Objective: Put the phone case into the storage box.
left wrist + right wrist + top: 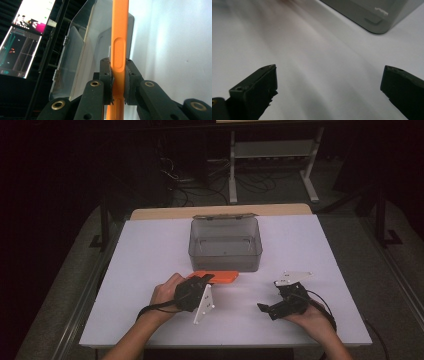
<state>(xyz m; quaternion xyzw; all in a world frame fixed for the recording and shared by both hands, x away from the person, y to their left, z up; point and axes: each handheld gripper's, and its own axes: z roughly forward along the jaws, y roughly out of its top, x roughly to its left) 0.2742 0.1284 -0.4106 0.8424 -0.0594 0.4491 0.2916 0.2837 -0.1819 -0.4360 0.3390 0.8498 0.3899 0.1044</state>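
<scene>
While the left gripper [206, 281] pinches the flat orange case [220, 276] tight by its edge, just in front of the clear grey box [225, 245], the right gripper [267, 309] rests low on the white table [150, 250], jaws spread wide, holding nothing.

The white table [150, 270] is overlooked from above; the smoky transparent plastic bin [225, 245] is seen close by both gripper views.

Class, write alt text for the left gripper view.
Two black jaws of the left gripper clamp the edge of a flat orange case. Behind it stands a clear plastic box on a white table.
</scene>
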